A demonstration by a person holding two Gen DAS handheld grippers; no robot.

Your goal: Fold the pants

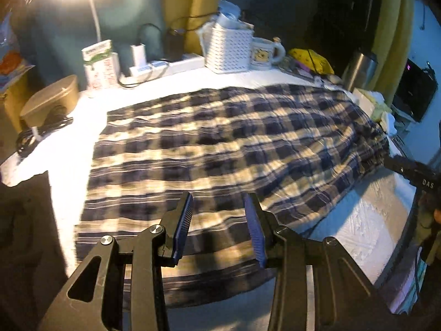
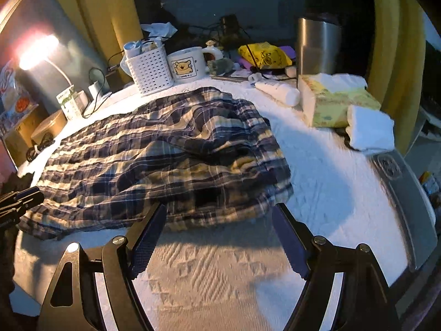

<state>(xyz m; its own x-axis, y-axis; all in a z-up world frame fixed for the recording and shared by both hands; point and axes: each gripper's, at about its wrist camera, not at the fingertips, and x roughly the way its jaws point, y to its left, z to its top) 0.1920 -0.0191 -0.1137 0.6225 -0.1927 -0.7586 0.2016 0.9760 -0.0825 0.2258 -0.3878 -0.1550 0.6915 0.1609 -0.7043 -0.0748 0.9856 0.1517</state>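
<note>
Plaid pants lay spread on the white-covered worktop, both claws spread and holding nothing.

The left claw [image 1: 217, 227] hovered over one end of the plaid pants [image 1: 226, 143]; the right claw [image 2: 220, 237] hung just short of their bunched near edge over the worktop [image 2: 330, 182]. "DAS" showed on the right claw's body; writing on the bear mug [image 2: 186, 63] was too small to read.

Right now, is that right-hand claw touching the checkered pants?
Apart. In the right wrist view, the open right gripper sits short of the plaid pants, with bare white table cover showing between its fingers.
</note>
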